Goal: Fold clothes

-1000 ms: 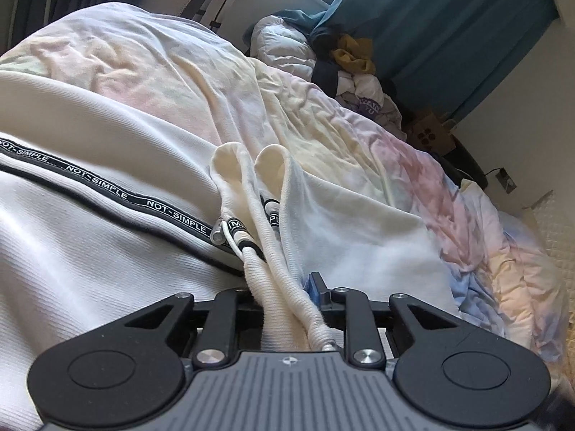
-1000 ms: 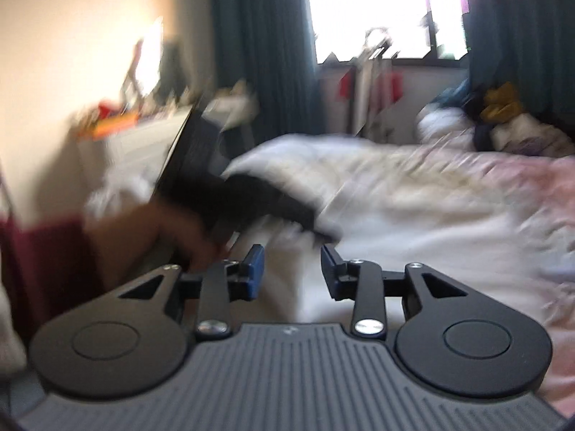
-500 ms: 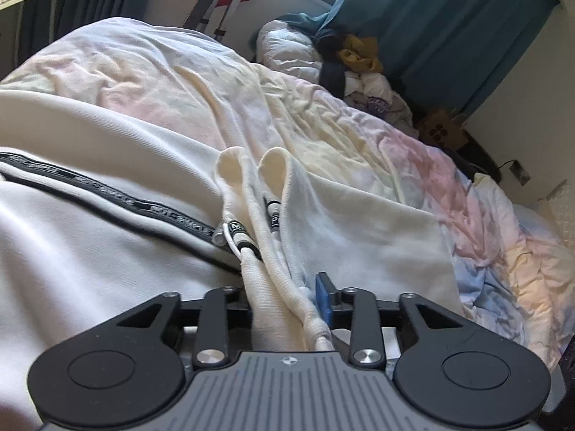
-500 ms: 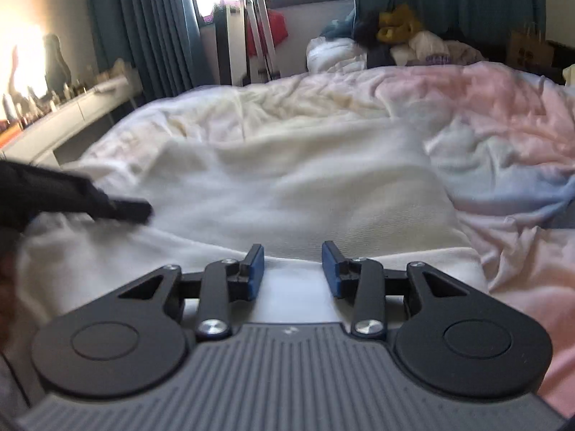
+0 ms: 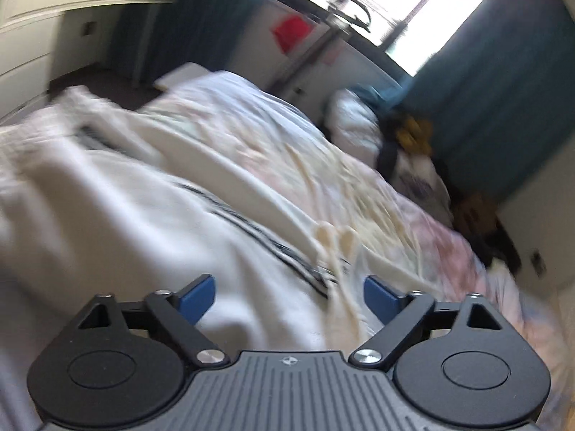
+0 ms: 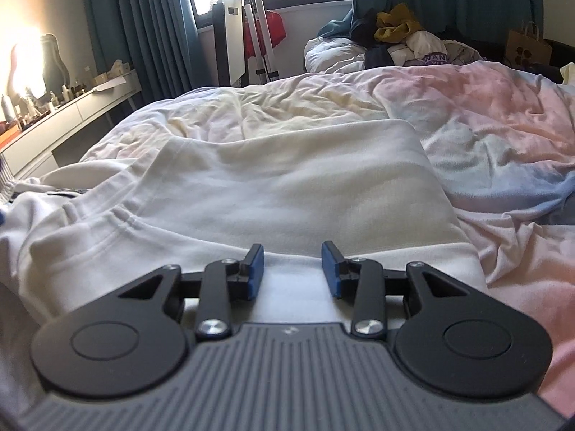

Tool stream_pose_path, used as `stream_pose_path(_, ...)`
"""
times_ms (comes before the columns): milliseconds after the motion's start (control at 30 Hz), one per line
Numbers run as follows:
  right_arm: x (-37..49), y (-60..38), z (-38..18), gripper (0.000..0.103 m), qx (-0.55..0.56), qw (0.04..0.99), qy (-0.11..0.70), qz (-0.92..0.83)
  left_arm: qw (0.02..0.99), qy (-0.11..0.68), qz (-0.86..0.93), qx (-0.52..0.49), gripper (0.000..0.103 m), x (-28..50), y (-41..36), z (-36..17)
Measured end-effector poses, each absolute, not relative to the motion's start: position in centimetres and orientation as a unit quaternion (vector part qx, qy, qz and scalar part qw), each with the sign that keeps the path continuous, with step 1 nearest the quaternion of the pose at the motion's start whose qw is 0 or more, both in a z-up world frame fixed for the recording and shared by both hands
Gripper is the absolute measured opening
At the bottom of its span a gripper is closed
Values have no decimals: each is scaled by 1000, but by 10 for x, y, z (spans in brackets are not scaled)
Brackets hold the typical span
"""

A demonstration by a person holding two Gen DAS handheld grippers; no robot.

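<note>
Two pairs of tongs are over the bed, and neither has hold of anything. From the left wrist, badly blurred, the left tongs stand wide apart above a white garment spread on the pastel duvet. A black stripe runs across the cloth, and its cream drawstring ends lie loose just ahead of the blue pads. Teal curtains hang behind. From the right wrist, which is sharp, the right tongs are also apart, low over the near hem of the white garment, which lies flat on the duvet. A heap of clothes sits at the far end of the bed, and a dresser stands along the left wall.
</note>
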State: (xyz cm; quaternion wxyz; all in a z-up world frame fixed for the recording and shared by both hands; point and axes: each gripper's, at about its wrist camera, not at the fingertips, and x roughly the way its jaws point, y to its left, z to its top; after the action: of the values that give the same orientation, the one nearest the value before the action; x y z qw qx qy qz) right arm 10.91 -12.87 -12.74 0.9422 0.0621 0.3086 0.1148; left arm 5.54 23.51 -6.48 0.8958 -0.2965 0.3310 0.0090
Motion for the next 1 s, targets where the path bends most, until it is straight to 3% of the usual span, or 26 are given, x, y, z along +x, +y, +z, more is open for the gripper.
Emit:
stream_pose_path(467, 97, -119, -117, 40, 72, 949, 280, 121, 814, 289, 125, -488, 102, 10, 323, -100)
stream_pose_path(667, 101, -90, -134, 38, 37, 937, 308, 159, 799, 295, 220, -476, 102, 2, 342, -104)
stream_pose_path(833, 102, -87, -128, 39, 47, 940, 301, 152, 788, 265, 190, -523, 102, 6, 369, -122)
stream_pose_path(1000, 100, -75, -132, 39, 24, 941, 294, 164, 814, 256, 202, -481, 103, 27, 372, -120)
